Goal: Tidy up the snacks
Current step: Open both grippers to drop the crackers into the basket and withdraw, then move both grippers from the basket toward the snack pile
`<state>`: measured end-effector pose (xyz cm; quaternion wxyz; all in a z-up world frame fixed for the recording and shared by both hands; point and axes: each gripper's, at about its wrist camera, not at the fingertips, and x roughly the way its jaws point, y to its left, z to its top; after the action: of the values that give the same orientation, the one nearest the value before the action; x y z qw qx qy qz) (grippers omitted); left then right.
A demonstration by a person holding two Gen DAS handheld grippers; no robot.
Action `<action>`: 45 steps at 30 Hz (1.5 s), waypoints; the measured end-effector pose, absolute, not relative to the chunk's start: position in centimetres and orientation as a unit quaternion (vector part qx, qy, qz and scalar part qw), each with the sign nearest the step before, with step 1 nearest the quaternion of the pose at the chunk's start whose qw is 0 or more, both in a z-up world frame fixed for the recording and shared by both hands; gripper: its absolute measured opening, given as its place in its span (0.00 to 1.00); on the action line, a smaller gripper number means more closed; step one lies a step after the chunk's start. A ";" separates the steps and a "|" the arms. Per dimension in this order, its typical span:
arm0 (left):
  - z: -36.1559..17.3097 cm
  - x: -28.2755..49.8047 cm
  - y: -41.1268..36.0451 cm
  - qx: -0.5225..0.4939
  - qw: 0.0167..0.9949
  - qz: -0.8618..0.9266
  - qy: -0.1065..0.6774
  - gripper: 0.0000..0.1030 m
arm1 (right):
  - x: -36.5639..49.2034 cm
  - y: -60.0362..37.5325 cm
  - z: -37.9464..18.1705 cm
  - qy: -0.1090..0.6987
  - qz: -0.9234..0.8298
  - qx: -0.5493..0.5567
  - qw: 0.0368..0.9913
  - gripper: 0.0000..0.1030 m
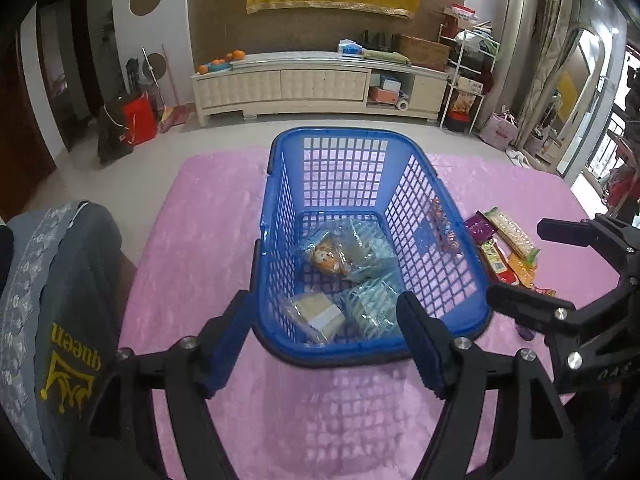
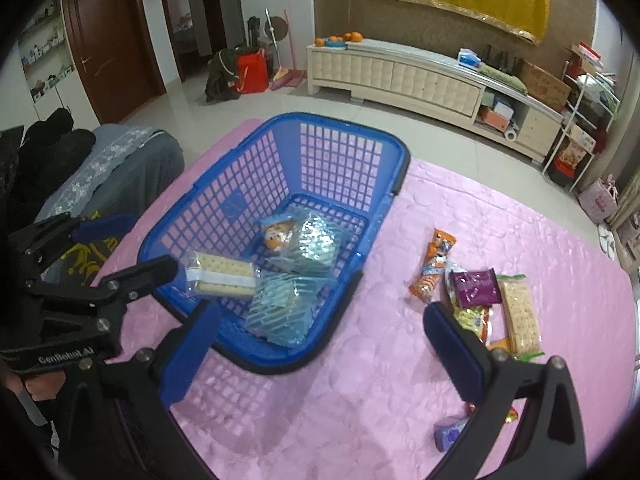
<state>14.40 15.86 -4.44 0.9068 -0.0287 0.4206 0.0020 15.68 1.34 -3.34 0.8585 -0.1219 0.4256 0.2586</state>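
A blue plastic basket (image 1: pixel 280 216) (image 2: pixel 224 184) stands on a pink cloth and holds a cracker pack (image 2: pixel 220 274), two clear blue-striped packs (image 2: pixel 280 308) and an orange snack (image 2: pixel 278 236). My left gripper (image 1: pixel 320 344) is open and empty at the basket's near rim. My right gripper (image 2: pixel 320 352) is open and empty, low over the cloth between the basket and a loose pile of snacks: an orange stick pack (image 2: pixel 434 268), a purple pack (image 2: pixel 476 288) and a cracker pack (image 2: pixel 520 316). The right gripper also shows in the left wrist view (image 1: pixel 520 268).
A grey cushion with yellow print (image 1: pixel 52 320) lies at the table's left edge. A small purple snack (image 2: pixel 450 434) lies near my right fingertip. A white TV cabinet (image 1: pixel 320 84) stands across the floor beyond the table.
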 end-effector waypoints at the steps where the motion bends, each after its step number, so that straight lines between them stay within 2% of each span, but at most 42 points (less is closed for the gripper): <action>1: -4.2 14.0 15.6 -0.030 0.908 0.000 0.418 0.69 | 15.5 1.0 -3.2 0.424 0.256 -0.121 0.860 1.00; 4: -3.5 12.9 14.7 -0.036 0.909 -0.004 0.415 0.78 | 15.0 -0.2 -2.7 0.421 0.255 -0.117 0.862 1.00; 16: -1.0 11.5 7.7 -0.011 0.914 -0.043 0.404 0.79 | 12.2 -6.5 -0.3 0.397 0.249 -0.087 0.879 1.00; 24: -1.3 11.6 3.8 -0.014 0.910 -0.059 0.411 0.79 | 11.7 -11.1 -0.3 0.397 0.233 -0.076 0.885 1.00; 38: -3.9 12.8 -2.6 0.003 0.898 -0.099 0.429 0.79 | 12.1 -18.0 -4.2 0.424 0.209 -0.041 0.880 1.00; 45: -7.6 14.7 -5.6 0.026 0.885 -0.106 0.453 0.79 | 12.6 -21.2 -7.6 0.441 0.187 -0.028 0.878 1.00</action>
<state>14.75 -5.62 -7.58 0.8850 0.0258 0.4527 -0.1056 12.58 -21.19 -7.58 0.8775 -0.0280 0.4408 0.1866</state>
